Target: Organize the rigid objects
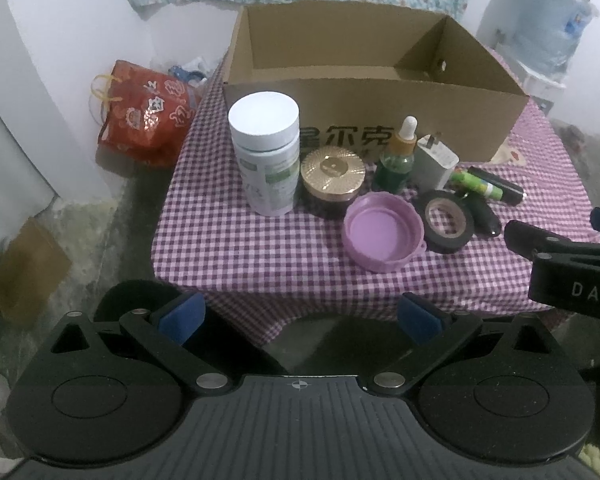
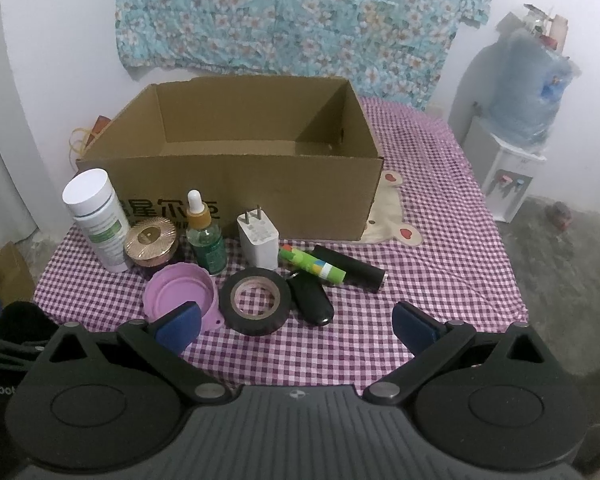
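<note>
I held both grippers spread wide and empty, the left gripper (image 1: 300,316) short of the table edge, the right gripper (image 2: 296,326) over the checked cloth (image 2: 440,216). The bottles, jar (image 2: 151,242), charger (image 2: 259,240), tape roll (image 2: 256,300) and purple lid (image 2: 180,288) stood clustered before the cardboard box (image 2: 260,184), none inside.
</note>
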`<state>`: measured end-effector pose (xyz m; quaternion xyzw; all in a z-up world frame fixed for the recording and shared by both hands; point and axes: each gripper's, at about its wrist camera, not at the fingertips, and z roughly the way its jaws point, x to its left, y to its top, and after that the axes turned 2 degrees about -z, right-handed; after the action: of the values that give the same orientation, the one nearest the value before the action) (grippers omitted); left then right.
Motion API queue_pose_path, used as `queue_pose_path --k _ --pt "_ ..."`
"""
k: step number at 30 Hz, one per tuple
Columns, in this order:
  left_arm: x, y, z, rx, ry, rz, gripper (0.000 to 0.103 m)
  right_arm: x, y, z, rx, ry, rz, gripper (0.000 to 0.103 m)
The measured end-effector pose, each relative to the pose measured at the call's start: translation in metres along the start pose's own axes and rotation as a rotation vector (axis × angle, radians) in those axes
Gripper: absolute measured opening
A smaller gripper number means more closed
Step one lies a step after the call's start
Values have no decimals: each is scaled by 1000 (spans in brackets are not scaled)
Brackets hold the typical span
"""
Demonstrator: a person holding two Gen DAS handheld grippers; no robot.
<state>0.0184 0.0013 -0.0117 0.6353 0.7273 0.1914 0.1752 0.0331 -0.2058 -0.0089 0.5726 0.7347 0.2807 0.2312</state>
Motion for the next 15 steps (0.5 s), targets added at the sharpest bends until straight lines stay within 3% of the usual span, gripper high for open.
queue_pose_path --k 15 --pt "-10 13 20 57 9 24 103 -9 5 26 33 13 36 103"
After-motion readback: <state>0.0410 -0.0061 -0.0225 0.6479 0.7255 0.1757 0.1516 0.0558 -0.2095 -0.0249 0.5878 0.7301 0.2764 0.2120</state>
